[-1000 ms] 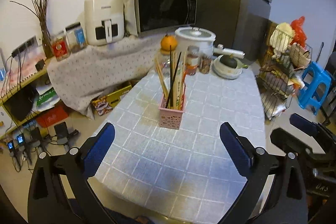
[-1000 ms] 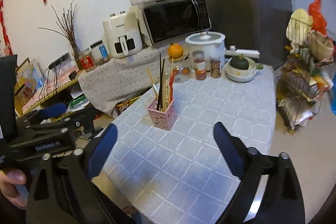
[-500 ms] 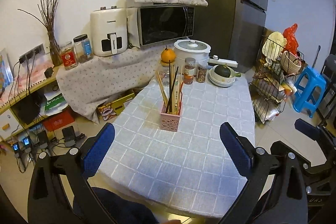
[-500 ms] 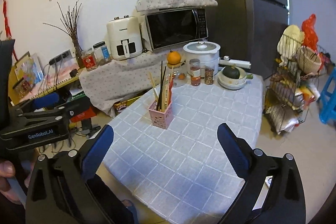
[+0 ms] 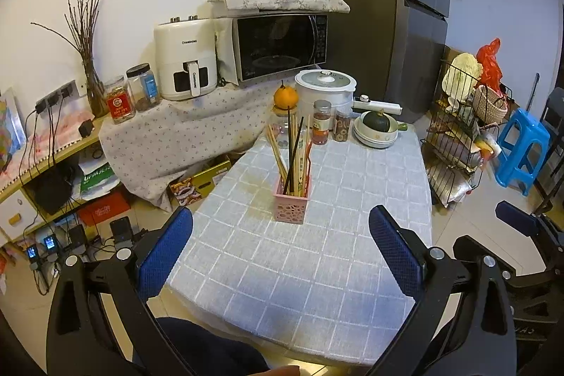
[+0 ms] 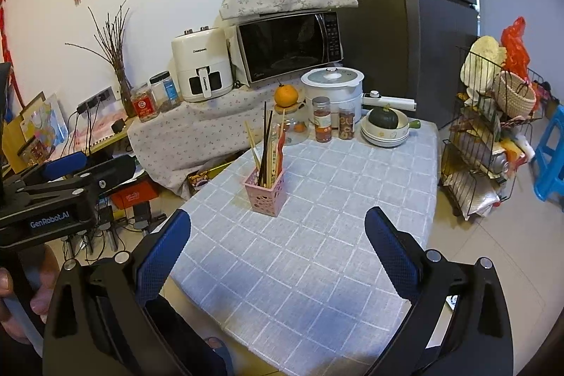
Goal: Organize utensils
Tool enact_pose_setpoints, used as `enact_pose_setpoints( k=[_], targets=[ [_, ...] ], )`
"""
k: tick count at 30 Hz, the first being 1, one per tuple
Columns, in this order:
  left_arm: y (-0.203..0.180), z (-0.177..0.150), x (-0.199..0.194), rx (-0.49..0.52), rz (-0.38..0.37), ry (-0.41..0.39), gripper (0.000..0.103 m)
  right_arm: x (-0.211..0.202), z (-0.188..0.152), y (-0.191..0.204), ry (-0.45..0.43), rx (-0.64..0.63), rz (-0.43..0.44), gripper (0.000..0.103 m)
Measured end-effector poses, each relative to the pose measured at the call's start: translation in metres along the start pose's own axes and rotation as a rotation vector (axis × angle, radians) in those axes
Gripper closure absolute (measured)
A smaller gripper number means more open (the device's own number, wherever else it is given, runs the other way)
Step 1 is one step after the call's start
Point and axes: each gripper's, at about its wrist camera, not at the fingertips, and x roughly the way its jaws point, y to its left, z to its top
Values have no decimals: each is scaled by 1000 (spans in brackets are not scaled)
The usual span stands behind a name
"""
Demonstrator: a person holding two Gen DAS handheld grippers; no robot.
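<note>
Left gripper (image 5: 280, 242): jaws wide apart, nothing held; it hangs over the near edge of the table (image 5: 352, 252).
Holder (image 5: 291, 202): a pink, perforated square cup standing upright mid-table, left of centre, on the grey checked cloth.
Chopsticks (image 5: 294, 152): a mixed bundle of pale wooden, black and one red stick, standing in the holder and fanning out at the tips; long axis near vertical, a few leaning left.
Right gripper (image 6: 277, 242): jaws equally wide, also empty; it hangs at the near table edge too.
Key relation: the holder lies straight ahead and far of both grippers, well apart from each. From the left gripper it sits on the centre line between the fingers; from the right gripper it sits a little left of centre. The left looks slightly better lined up, though neither is clearly nearer.
Cloth around holder: no loose utensils show on it.
Far end: jars (image 5: 321, 126), an orange, a white cooker and stacked bowls (image 5: 375, 135) stand well behind the holder.
Judgement: the chopsticks look already gathered; a pinch from above, across the upright sticks, would suit any re-sorting.
</note>
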Motion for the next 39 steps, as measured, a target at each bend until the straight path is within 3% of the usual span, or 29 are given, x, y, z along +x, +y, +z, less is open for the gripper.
enact_pose_setpoints(
  k=[39],
  targets=[
    [-11,12,0,39,-30,-14,7,6,-7,-5,18,17,-4,7]
  ],
)
